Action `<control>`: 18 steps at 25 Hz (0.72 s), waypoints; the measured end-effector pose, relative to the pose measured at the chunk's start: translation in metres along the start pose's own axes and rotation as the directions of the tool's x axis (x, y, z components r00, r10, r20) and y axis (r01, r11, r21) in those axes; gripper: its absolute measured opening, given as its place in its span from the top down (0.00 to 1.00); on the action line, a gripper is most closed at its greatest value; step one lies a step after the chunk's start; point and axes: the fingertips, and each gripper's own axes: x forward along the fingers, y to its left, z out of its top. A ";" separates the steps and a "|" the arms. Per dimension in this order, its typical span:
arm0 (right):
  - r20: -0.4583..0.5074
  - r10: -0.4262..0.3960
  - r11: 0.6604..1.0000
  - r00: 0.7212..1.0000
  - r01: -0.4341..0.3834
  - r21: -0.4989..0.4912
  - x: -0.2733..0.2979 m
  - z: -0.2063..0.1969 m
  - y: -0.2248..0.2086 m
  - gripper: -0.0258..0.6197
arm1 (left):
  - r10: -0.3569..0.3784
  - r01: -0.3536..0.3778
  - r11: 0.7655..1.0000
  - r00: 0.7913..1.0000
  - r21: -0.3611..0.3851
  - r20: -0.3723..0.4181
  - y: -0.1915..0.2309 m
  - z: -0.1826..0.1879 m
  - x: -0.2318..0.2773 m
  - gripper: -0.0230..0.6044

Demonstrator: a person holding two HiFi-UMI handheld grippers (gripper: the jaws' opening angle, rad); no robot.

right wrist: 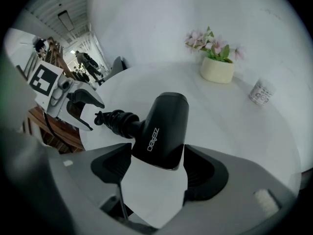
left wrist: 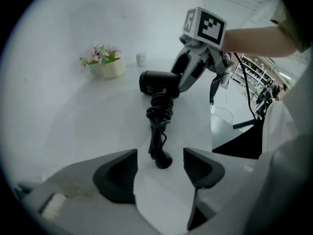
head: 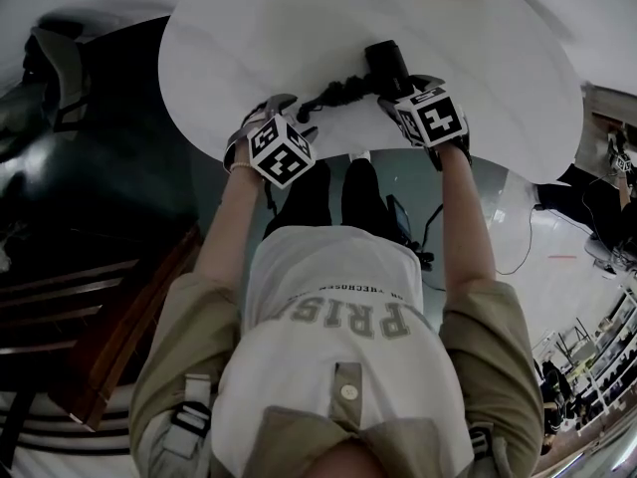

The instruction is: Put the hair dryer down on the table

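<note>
Pinching the hair dryer [right wrist: 164, 126] at centre frame, low over the table [right wrist: 254, 146], the right gripper [right wrist: 157, 168] is clamping it; the left gripper [left wrist: 160, 173] is gaping astride the cord [left wrist: 159, 116]. Released tilted, the dryer risks rolling off.

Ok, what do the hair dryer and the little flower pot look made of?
The hair dryer is likely matte black plastic: a smooth shell with a dull sheen and printed lettering. The flower pot may be glazed ceramic, cream and smooth, though plastic is possible.

A cream pot of pink flowers [right wrist: 217, 70] stands near a small patterned cup [right wrist: 260, 93], the two apart. Dark wooden furniture [head: 119, 317] sits low at the left.
</note>
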 end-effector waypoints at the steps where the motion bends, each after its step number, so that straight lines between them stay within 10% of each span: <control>1: 0.008 -0.001 1.000 1.000 0.001 0.010 -0.001 0.001 -0.001 0.43 | 0.004 -0.003 1.000 1.000 -0.008 0.010 0.001 0.002 -0.003 0.47; 9: 0.172 -0.030 0.996 0.985 0.015 0.091 -0.039 0.016 -0.004 0.43 | 0.055 -0.033 0.989 0.987 -0.146 0.148 0.010 0.020 -0.045 0.47; 18: 0.483 -0.107 0.979 0.869 0.007 0.204 -0.134 0.055 -0.013 0.43 | 0.260 -0.159 0.948 0.886 -0.275 0.383 0.030 0.078 -0.132 0.47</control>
